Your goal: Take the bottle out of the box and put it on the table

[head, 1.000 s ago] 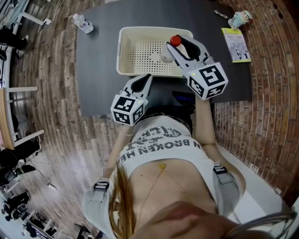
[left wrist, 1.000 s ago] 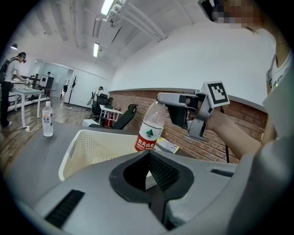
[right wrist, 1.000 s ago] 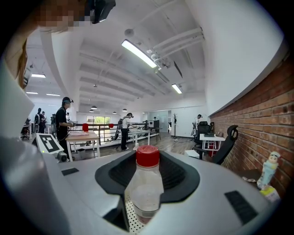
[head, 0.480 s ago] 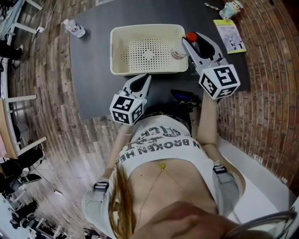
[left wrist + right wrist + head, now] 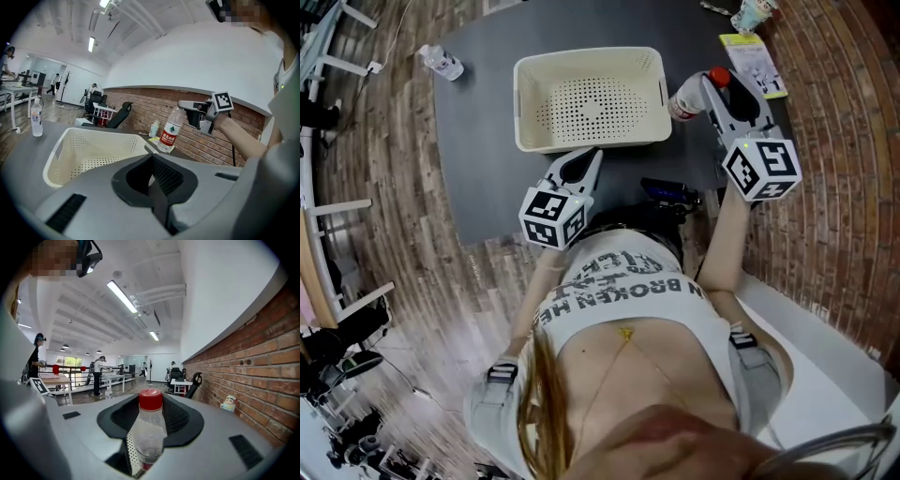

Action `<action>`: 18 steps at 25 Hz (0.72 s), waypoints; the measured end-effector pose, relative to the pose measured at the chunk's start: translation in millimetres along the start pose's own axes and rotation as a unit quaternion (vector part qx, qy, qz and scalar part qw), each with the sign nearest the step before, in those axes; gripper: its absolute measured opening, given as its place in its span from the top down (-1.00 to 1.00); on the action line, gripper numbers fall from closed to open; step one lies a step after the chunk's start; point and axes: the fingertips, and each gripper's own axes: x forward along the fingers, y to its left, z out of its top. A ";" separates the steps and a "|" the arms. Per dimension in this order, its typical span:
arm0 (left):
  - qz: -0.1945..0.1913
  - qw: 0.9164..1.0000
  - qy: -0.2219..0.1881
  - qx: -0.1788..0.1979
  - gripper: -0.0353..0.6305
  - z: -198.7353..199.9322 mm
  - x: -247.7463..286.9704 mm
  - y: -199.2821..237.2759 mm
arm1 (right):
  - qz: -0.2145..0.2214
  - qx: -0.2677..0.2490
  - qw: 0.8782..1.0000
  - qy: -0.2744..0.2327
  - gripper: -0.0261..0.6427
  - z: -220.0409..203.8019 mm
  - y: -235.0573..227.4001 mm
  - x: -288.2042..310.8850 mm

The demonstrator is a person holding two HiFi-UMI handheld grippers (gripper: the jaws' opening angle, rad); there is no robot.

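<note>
The right gripper (image 5: 724,92) clamps its fingers on the neck of the bottle (image 5: 685,101), holding it outside the box (image 5: 530,103), beside its right wall, over the bench (image 5: 487,178). Lower it upright and release only once its base sits flat. The left gripper (image 5: 581,169) has its fingers together, empty.

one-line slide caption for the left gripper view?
Right gripper holds the red-labelled water bottle outside the cream perforated basket; left gripper shut, empty.
</note>
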 end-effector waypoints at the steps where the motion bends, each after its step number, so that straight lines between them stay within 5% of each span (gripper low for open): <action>1: -0.001 1.000 0.000 0.000 0.88 0.1 0.7 0.0 | -0.006 0.001 1.000 0.000 0.46 -0.7 -4.3 -2.9; 18: -0.003 1.000 0.005 0.005 0.88 1.0 7.8 -2.0 | -0.052 0.012 0.999 0.007 0.47 -10.9 -43.4 -23.4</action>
